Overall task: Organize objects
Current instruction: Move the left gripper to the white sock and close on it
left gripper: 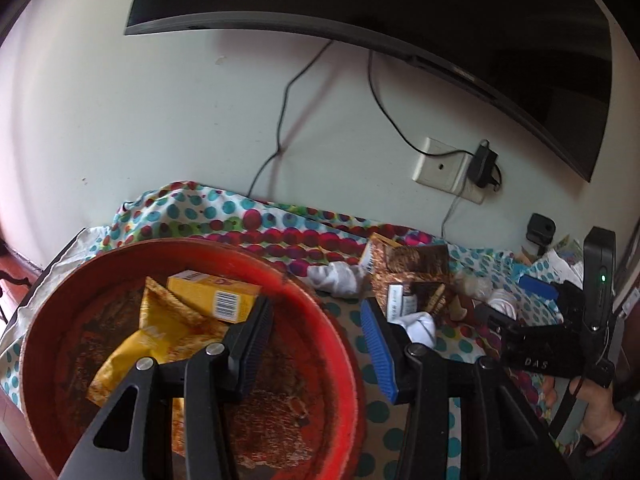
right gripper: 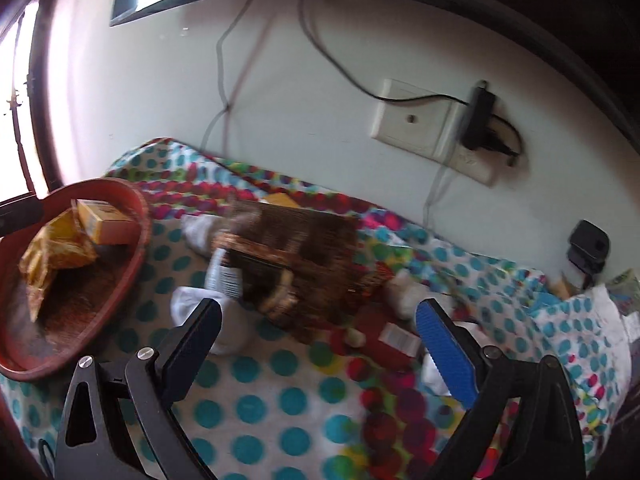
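Both claws gaped empty: the left claw over the red bowl's right rim, the right claw above open dotted cloth.

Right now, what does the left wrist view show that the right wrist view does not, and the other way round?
Only the left wrist view: the right gripper's body with its green light and the hand holding it.
Only the right wrist view: a bright window at the left edge, and a red packet in front of the brown box.
Both: the red tray holding a yellow box and yellow bag, the brown box, white socks, dotted cloth, wall socket.
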The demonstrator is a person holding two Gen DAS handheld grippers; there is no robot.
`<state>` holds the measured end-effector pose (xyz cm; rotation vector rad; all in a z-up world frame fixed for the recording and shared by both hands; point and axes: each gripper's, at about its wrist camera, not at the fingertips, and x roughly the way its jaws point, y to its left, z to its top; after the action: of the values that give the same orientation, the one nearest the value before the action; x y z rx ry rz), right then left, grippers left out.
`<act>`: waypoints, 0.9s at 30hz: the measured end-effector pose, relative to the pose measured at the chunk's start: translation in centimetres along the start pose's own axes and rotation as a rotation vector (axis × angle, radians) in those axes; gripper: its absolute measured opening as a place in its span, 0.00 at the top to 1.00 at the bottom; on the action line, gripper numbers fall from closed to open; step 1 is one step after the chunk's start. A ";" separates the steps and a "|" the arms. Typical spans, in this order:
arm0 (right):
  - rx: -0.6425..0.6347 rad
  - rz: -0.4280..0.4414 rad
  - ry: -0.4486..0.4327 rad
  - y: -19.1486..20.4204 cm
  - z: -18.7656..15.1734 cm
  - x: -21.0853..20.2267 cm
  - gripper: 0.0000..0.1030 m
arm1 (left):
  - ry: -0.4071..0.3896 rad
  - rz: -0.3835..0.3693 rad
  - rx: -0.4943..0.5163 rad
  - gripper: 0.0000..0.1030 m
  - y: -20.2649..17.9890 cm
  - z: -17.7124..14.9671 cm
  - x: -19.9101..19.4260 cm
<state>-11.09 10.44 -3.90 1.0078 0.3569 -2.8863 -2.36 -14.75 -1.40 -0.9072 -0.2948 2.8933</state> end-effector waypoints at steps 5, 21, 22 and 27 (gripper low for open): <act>0.101 -0.091 0.029 -6.5 -3.5 0.8 0.05 | 0.060 -0.089 0.136 0.54 -5.7 -1.8 2.1; 0.224 -0.052 0.146 -11.1 -6.6 6.1 0.19 | 0.172 -0.121 0.237 0.54 -10.7 -3.1 8.0; 0.226 -0.044 0.162 -11.1 -6.6 6.4 0.22 | 0.167 -0.115 0.239 0.54 -10.5 -3.3 8.2; 0.244 -0.024 0.165 -11.4 -6.7 6.6 0.65 | 0.170 -0.078 0.235 0.54 -9.6 -3.8 9.1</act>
<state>-13.79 23.20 -10.86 1.2899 0.0231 -2.9275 -7.29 -3.43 -7.51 -1.0623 0.0229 2.6842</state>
